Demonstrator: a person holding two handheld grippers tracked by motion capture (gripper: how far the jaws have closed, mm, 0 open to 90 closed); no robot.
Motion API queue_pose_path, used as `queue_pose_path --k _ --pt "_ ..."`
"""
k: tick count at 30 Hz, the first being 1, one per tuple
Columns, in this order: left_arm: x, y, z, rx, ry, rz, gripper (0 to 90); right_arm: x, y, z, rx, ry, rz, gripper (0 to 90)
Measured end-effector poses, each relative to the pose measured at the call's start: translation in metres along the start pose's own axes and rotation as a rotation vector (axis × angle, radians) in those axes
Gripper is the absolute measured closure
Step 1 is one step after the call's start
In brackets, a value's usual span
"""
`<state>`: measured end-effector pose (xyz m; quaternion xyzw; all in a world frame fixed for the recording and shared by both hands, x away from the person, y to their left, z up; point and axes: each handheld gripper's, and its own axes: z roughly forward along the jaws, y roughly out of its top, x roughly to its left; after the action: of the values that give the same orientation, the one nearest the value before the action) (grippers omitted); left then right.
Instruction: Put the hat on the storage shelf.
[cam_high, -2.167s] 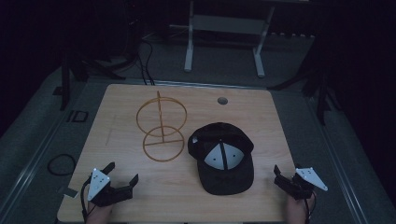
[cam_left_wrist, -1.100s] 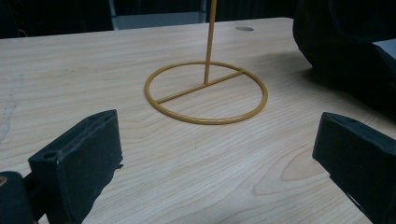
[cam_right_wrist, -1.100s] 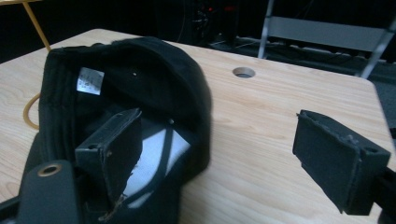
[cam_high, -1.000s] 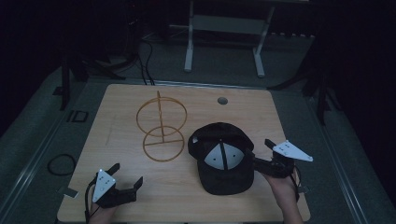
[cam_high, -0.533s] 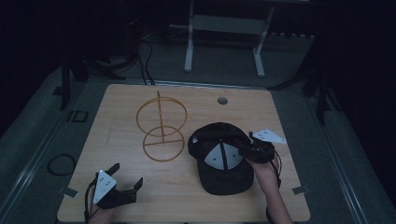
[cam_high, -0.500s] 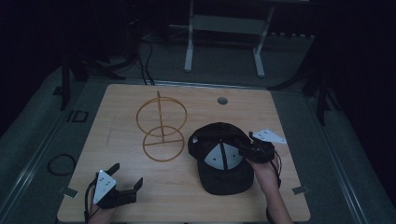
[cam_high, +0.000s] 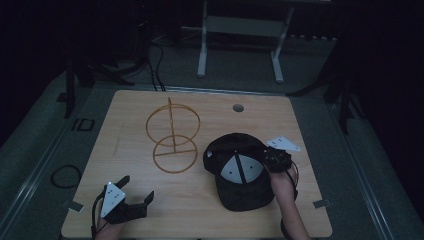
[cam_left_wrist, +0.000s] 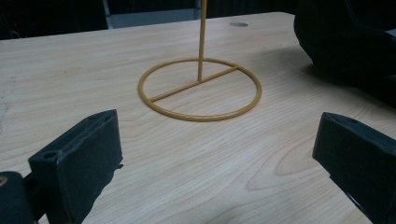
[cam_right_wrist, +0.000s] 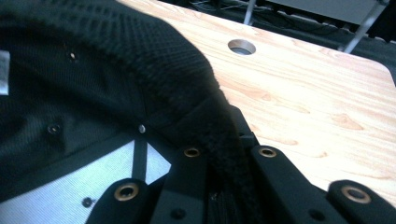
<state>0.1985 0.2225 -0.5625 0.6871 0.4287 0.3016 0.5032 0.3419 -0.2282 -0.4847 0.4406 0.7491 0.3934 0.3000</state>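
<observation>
One black cap, upside down on the desk, right of centre. One yellow wire stand beside it, apart. Right claw clamped on the cap's rim. Left claw at the near-left corner, jaws spread wide, empty. White tag inside the cap, writing unreadable.

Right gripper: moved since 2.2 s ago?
Yes. The right gripper went from the table's near right edge inward and away from the person, onto the cap's rim, and is shut on it.
</observation>
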Motion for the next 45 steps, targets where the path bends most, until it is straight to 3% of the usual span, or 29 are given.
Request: queue_pose_path --k 13,17,20,26,28,29,30,37,40,45 --pt "-0.008 0.004 -0.001 -0.024 -0.020 0.008 4.1 0.008 0.036 -0.043 -0.143 0.085 -0.023 89.0" --pt "-0.020 0.013 -0.002 -0.019 -0.064 0.016 3.7 0.010 0.049 -0.060 -0.195 0.095 -0.029 89.1" --pt "-0.030 0.021 0.000 0.014 -0.112 -0.021 3.7 0.010 0.056 -0.070 -0.225 0.089 -0.044 89.1" --pt "-0.050 0.034 0.005 0.062 -0.172 0.034 4.1 0.010 0.068 -0.087 -0.282 0.050 -0.063 89.1" --pt "-0.053 0.037 0.006 0.062 -0.194 0.038 4.0 0.010 0.071 -0.092 -0.294 0.054 -0.065 89.0" --pt "-0.060 0.043 0.009 0.052 -0.231 0.022 4.1 0.011 0.074 -0.095 -0.304 0.053 -0.066 89.1" --pt "-0.063 0.045 0.010 0.051 -0.242 0.027 4.1 0.012 0.076 -0.097 -0.310 0.053 -0.068 89.0" --pt "-0.083 0.070 0.019 0.039 -0.315 0.076 4.7 0.019 0.085 -0.109 -0.344 0.061 -0.101 89.0" --pt "-0.095 0.087 0.028 0.028 -0.363 0.119 4.9 0.023 0.088 -0.114 -0.357 0.074 -0.111 89.0" --pt "-0.107 0.107 0.041 0.018 -0.368 0.129 4.9 0.029 0.090 -0.117 -0.362 0.083 -0.129 89.0"
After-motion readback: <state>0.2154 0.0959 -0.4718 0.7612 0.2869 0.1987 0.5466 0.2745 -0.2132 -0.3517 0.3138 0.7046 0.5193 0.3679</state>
